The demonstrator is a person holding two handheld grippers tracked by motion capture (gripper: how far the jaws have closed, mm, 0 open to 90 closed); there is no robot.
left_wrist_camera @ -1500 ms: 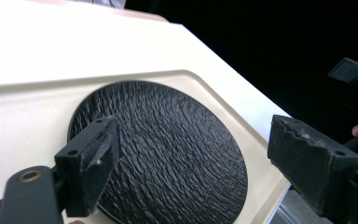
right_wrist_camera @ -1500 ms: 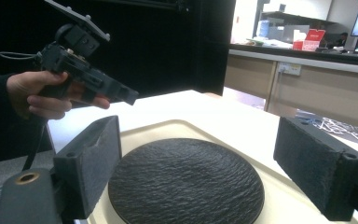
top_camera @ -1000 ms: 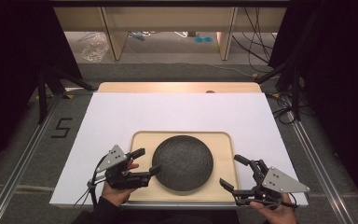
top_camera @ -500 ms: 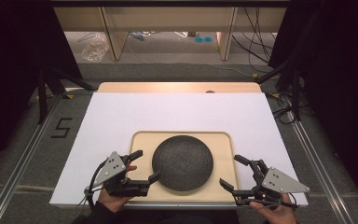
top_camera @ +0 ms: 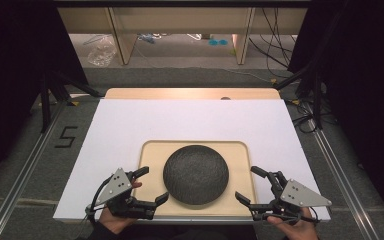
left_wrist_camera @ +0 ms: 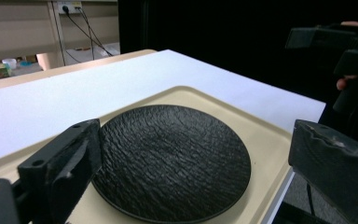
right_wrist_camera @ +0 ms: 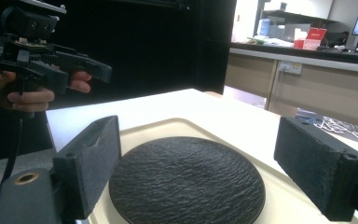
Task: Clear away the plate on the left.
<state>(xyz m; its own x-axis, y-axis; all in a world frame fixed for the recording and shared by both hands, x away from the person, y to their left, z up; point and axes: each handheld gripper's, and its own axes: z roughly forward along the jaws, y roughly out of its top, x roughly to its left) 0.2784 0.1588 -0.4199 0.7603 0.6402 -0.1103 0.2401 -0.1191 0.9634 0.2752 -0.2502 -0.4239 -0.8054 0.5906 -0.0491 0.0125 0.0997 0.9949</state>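
A round black textured plate (top_camera: 196, 173) (left_wrist_camera: 172, 161) (right_wrist_camera: 186, 179) lies on a beige tray (top_camera: 150, 152) (left_wrist_camera: 270, 140) (right_wrist_camera: 154, 128) at the near middle of the white table top. My left gripper (top_camera: 151, 185) (left_wrist_camera: 191, 161) hovers open at the tray's near left corner, its jaws spread wide and holding nothing. At the tray's near right corner my right gripper (top_camera: 250, 185) (right_wrist_camera: 205, 175) is open too, with nothing between its jaws. Each gripper points inward at the plate without touching it. The other hand and its gripper show at the far side of each gripper view.
The white sheet (top_camera: 190, 120) covers a wooden table (top_camera: 190, 93). Dark curtains flank both sides. Cables (top_camera: 275, 45) and a plastic bag (top_camera: 100, 50) lie on the floor beyond the table. A "5" mark (top_camera: 66, 136) is on the floor at left.
My left gripper has drifted toward me and slightly left, to the tray's near corner. The right gripper has stayed put, and the plate has not moved.
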